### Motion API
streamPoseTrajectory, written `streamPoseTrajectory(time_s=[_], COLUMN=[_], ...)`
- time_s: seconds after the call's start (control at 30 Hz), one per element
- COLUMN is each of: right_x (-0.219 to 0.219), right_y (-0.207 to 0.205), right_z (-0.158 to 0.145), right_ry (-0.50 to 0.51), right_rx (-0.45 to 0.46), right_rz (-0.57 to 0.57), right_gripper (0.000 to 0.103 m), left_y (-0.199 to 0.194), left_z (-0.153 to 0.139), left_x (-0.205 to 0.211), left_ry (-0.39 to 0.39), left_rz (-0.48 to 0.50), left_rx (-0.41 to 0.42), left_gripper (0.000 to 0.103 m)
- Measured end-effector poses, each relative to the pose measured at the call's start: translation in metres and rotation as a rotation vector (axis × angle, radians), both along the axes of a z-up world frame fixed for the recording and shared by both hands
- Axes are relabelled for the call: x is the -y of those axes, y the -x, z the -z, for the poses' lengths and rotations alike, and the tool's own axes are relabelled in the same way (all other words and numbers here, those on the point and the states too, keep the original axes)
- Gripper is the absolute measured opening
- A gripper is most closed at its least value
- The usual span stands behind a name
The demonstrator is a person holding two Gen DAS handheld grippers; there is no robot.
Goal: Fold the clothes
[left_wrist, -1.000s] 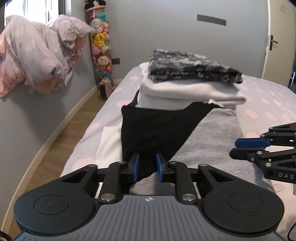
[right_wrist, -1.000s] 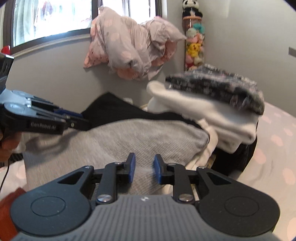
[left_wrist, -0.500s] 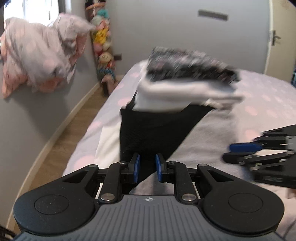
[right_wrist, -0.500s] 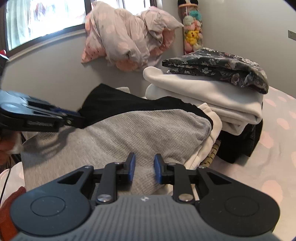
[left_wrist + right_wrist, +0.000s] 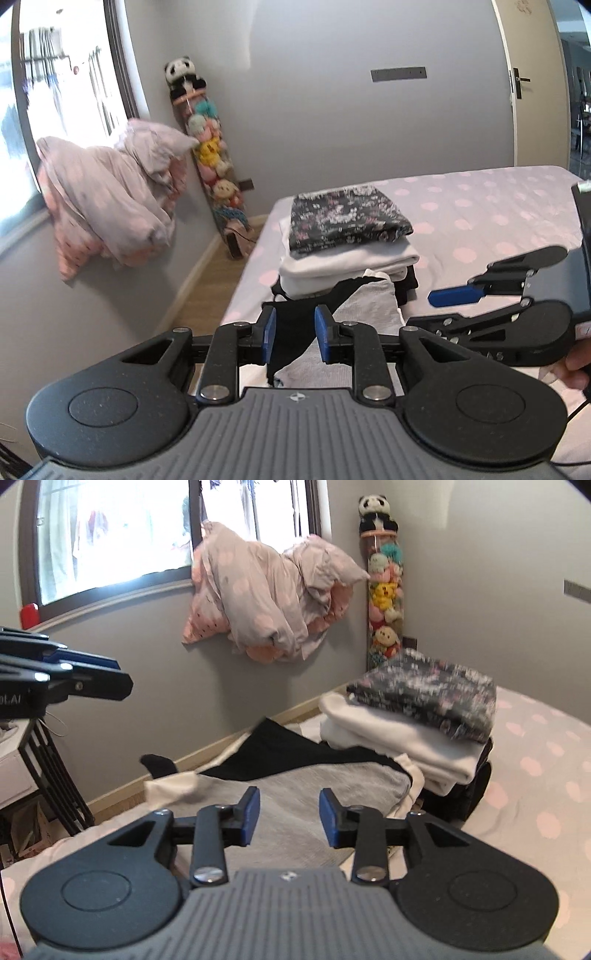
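Both my claws are up off the bed [image 5: 480,206]: left gripper [image 5: 294,334] parted narrowly, right gripper [image 5: 289,816] spread wide, neither holding anything. Grey garment [image 5: 295,794] lies flat near the bed's left edge with a black garment [image 5: 280,749] partly under it. Folded stack [image 5: 347,236] (floral piece on top, white below) sits just beyond, touching them.

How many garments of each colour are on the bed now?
Dark floral folded garment: 1
White folded garment in the stack: 1
Grey knit garment: 1
Cream garment under the grey: 1
Black: 2, flat black cloth, black garment under stack
Total: 6
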State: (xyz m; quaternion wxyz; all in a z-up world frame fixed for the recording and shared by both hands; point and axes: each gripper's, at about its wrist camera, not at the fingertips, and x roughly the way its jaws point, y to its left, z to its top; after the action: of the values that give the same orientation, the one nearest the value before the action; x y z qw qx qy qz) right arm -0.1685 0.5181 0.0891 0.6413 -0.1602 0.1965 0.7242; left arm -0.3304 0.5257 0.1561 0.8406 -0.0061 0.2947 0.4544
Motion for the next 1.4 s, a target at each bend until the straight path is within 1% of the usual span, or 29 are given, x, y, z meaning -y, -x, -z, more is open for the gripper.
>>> streamPoseTrajectory(time_s=[0.03, 0.07, 0.1, 0.13, 0.17, 0.2, 0.27, 0.33, 0.4, 0.47, 0.53, 0.67, 0.73, 0.77, 0.8, 0.83, 0.97, 1.03, 1.23, 1.33, 1.4], right_x=[0.009, 0.019, 0.028, 0.038, 0.048, 0.059, 0.079, 0.100, 0.122, 0.143, 0.164, 0.198, 0.208, 0.211, 0.215, 0.218, 0.231, 0.235, 0.246, 0.251, 0.255], right_y=[0.003, 0.006, 0.009, 0.011, 0.014, 0.016, 0.021, 0.024, 0.026, 0.027, 0.027, 0.028, 0.030, 0.031, 0.033, 0.036, 0.047, 0.048, 0.049, 0.049, 0.049], right_z=[-0.008, -0.016, -0.024, -0.031, -0.037, -0.043, -0.054, -0.061, -0.066, -0.069, -0.070, -0.067, -0.061, -0.057, -0.053, -0.049, -0.031, -0.023, 0.000, 0.011, 0.018], right_ry=[-0.011, -0.021, -0.033, -0.046, -0.062, -0.079, -0.108, -0.131, -0.161, -0.190, -0.218, -0.234, -0.215, -0.202, -0.189, -0.179, -0.166, -0.157, -0.128, -0.113, -0.099], right_rx=[-0.002, -0.004, -0.002, 0.001, 0.003, 0.005, 0.008, 0.011, 0.007, 0.001, -0.008, -0.049, -0.057, -0.054, -0.051, -0.038, 0.032, 0.037, 0.038, 0.038, 0.041], right_rz=[-0.001, -0.002, -0.002, -0.002, -0.001, 0.000, 0.001, 0.007, 0.016, 0.027, 0.037, 0.070, 0.079, 0.086, 0.093, 0.100, 0.142, 0.157, 0.197, 0.217, 0.223], right_gripper=[0.042, 0.043, 0.043, 0.044, 0.047, 0.049, 0.051, 0.052, 0.055, 0.063, 0.066, 0.068, 0.069, 0.070, 0.070, 0.070, 0.070, 0.070, 0.070, 0.070, 0.070], left_y=[0.001, 0.002, 0.004, 0.005, 0.007, 0.009, 0.011, 0.013, 0.014, 0.017, 0.021, 0.034, 0.038, 0.039, 0.039, 0.039, 0.036, 0.035, 0.016, 0.012, 0.013], left_z=[-0.005, -0.011, -0.016, -0.021, -0.026, -0.030, -0.037, -0.042, -0.045, -0.048, -0.051, -0.056, -0.053, -0.051, -0.047, -0.042, -0.015, 0.002, 0.058, 0.078, 0.087], left_x=[0.009, 0.018, 0.027, 0.036, 0.045, 0.054, 0.070, 0.086, 0.101, 0.116, 0.133, 0.153, 0.166, 0.171, 0.177, 0.183, 0.201, 0.206, 0.219, 0.221, 0.221], left_ry=[-0.014, -0.026, -0.041, -0.056, -0.071, -0.084, -0.105, -0.110, -0.111, -0.121, -0.156, -0.128, -0.141, -0.144, -0.142, -0.141, -0.116, -0.099, -0.068, -0.012, 0.020], left_rz=[0.000, -0.002, -0.006, -0.011, -0.016, -0.020, -0.030, -0.050, -0.075, -0.103, -0.120, -0.159, -0.161, -0.169, -0.184, -0.198, -0.269, -0.304, -0.397, -0.420, -0.420], left_rx=[-0.002, 0.001, 0.010, 0.019, 0.030, 0.046, 0.084, 0.106, 0.123, 0.149, 0.171, 0.187, 0.190, 0.187, 0.189, 0.193, 0.251, 0.275, 0.215, 0.208, 0.214], left_gripper=[0.029, 0.032, 0.038, 0.040, 0.046, 0.050, 0.050, 0.051, 0.061, 0.065, 0.066, 0.066, 0.068, 0.072, 0.079, 0.081, 0.081, 0.081, 0.081, 0.081, 0.081])
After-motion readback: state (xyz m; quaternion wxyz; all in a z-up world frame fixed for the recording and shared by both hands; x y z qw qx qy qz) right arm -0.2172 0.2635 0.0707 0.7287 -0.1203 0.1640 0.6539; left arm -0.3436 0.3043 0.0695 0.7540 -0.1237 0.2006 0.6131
